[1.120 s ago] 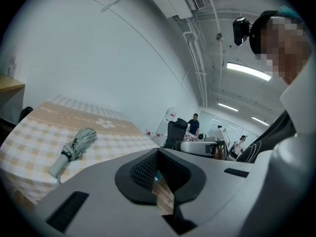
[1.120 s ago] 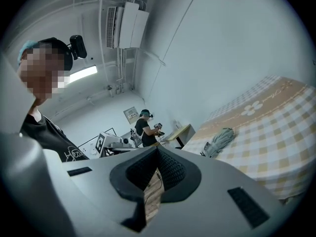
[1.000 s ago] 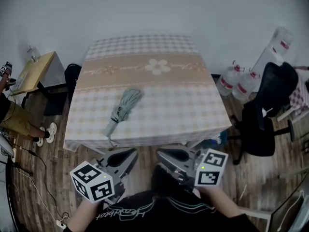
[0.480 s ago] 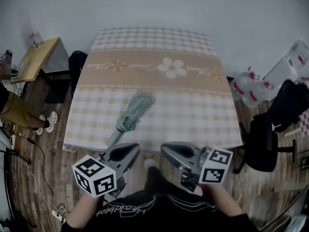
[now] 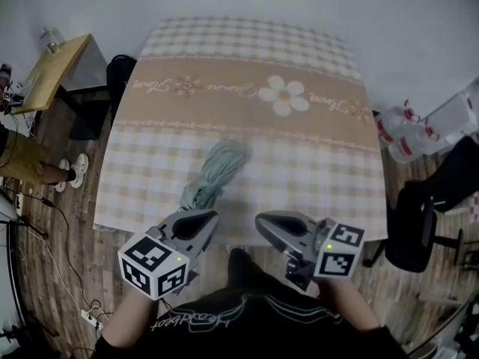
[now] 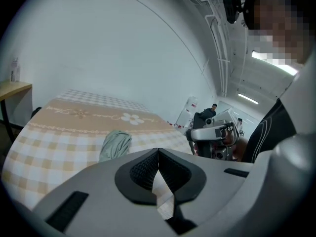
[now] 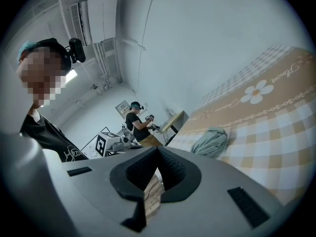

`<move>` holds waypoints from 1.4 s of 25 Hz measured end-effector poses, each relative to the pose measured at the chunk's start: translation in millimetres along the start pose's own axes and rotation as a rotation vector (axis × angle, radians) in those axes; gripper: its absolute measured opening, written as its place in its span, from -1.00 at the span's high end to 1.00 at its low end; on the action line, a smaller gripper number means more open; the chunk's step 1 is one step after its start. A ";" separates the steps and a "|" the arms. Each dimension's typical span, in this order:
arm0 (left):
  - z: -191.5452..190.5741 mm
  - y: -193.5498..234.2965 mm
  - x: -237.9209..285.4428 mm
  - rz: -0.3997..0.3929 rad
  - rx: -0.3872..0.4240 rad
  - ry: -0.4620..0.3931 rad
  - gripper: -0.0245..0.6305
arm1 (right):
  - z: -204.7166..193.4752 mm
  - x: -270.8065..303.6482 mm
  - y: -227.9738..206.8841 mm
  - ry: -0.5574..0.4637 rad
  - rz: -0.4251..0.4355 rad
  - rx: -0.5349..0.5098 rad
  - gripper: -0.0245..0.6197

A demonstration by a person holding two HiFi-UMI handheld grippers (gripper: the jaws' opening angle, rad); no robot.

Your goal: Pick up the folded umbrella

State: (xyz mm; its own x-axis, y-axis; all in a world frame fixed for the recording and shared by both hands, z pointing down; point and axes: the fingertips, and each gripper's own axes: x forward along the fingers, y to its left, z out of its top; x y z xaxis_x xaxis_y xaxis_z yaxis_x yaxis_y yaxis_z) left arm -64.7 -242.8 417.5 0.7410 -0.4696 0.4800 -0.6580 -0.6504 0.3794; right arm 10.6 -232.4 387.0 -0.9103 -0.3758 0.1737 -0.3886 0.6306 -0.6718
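The folded pale-green umbrella [image 5: 217, 172] lies on the checked tablecloth [image 5: 314, 163], near the table's front edge and left of centre, handle end toward me. My left gripper [image 5: 212, 218] hovers just short of that edge, its tips close to the umbrella's near end, jaws shut and empty. My right gripper [image 5: 261, 219] is beside it on the right, also shut and empty. In the left gripper view the umbrella [image 6: 114, 144] lies ahead and to the left of the jaws [image 6: 158, 151]. The right gripper view has the umbrella [image 7: 210, 141] ahead and to the right of the jaws [image 7: 158, 149].
A wooden side table [image 5: 45, 73] and a seated person's legs [image 5: 26, 167] are at the left. Water bottles [image 5: 419, 129] and a black office chair [image 5: 434, 208] stand at the right. Cables [image 5: 45, 275] trail over the wood floor.
Both grippers and my view have moved forward toward the table. The umbrella now lies just ahead of the left gripper's tips. The jaws stayed shut.
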 end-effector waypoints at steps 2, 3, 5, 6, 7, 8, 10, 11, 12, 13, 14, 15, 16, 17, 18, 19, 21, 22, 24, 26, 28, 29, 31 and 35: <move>-2.5 9.9 8.4 0.020 0.021 0.032 0.93 | 3.5 5.2 -11.0 0.004 -0.001 0.010 0.89; -3.5 14.4 12.1 0.030 0.031 0.045 0.93 | 5.5 8.1 -15.7 0.006 0.000 0.013 0.89; -4.6 24.2 18.3 0.054 0.047 0.063 0.93 | 9.2 13.5 -24.1 0.009 0.003 0.023 0.89; -4.9 29.7 20.9 0.069 0.052 0.068 0.92 | 10.4 15.7 -28.1 0.011 0.004 0.028 0.89; -5.0 35.6 23.2 0.086 0.057 0.073 0.89 | 11.0 17.7 -32.0 0.013 0.005 0.033 0.89; -5.1 41.6 25.5 0.103 0.062 0.077 0.85 | 11.2 19.5 -35.7 0.017 0.006 0.038 0.89; -6.3 53.0 30.1 0.134 0.073 0.092 0.70 | 10.6 22.8 -42.5 0.025 0.008 0.048 0.89; -7.9 58.2 32.7 0.146 0.077 0.104 0.61 | 10.1 24.3 -45.6 0.029 0.008 0.053 0.89; -10.2 63.1 35.4 0.156 0.079 0.119 0.53 | 9.5 25.7 -48.4 0.032 0.009 0.058 0.89; -13.0 67.9 38.2 0.165 0.080 0.133 0.45 | 8.9 26.8 -51.0 0.035 0.009 0.064 0.89; -15.9 72.7 41.0 0.172 0.078 0.146 0.38 | 8.3 27.9 -53.5 0.036 0.009 0.069 0.89; -18.5 77.6 43.7 0.180 0.075 0.156 0.31 | 7.8 29.0 -56.0 0.038 0.009 0.073 0.89; -20.6 82.5 46.3 0.189 0.073 0.162 0.26 | 7.2 29.9 -58.4 0.041 0.009 0.077 0.89; -22.3 87.2 48.7 0.196 0.072 0.167 0.20 | 6.7 30.7 -60.7 0.044 0.008 0.080 0.89; -24.0 91.4 51.3 0.203 0.074 0.174 0.15 | 6.2 31.3 -63.1 0.048 0.007 0.084 0.89; -26.4 95.1 54.1 0.207 0.082 0.185 0.11 | 5.8 31.6 -65.6 0.050 0.005 0.088 0.89; -33.2 101.3 60.6 0.214 0.110 0.220 0.03 | 5.8 31.6 -70.6 0.053 0.001 0.097 0.89; -36.9 104.7 64.1 0.219 0.126 0.239 0.00 | 6.1 31.6 -73.1 0.053 -0.001 0.102 0.89; -43.4 111.7 71.1 0.234 0.144 0.269 -0.02 | 6.6 31.9 -78.4 0.053 -0.006 0.109 0.89; -48.6 117.9 77.6 0.244 0.155 0.294 -0.02 | 6.7 32.5 -83.3 0.054 -0.010 0.119 0.89; -52.2 123.2 83.3 0.255 0.182 0.312 -0.02 | 6.3 33.2 -87.8 0.056 -0.012 0.130 0.89; -54.3 125.7 85.8 0.260 0.197 0.321 -0.02 | 6.1 33.9 -90.1 0.058 -0.012 0.134 0.89; -61.3 129.8 90.0 0.259 0.207 0.349 -0.02 | 5.2 36.3 -93.7 0.063 -0.008 0.144 0.89; -72.5 136.3 96.3 0.260 0.192 0.383 -0.02 | 3.2 41.6 -99.9 0.075 0.001 0.162 0.89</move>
State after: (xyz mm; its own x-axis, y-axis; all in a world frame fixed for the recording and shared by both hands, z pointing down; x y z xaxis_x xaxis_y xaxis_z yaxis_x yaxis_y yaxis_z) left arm -92.7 -333.5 572.8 0.4294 -0.4013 0.8091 -0.7512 -0.6560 0.0733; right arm 12.1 -313.2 459.0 -0.9212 -0.3198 0.2217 -0.3648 0.5113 -0.7781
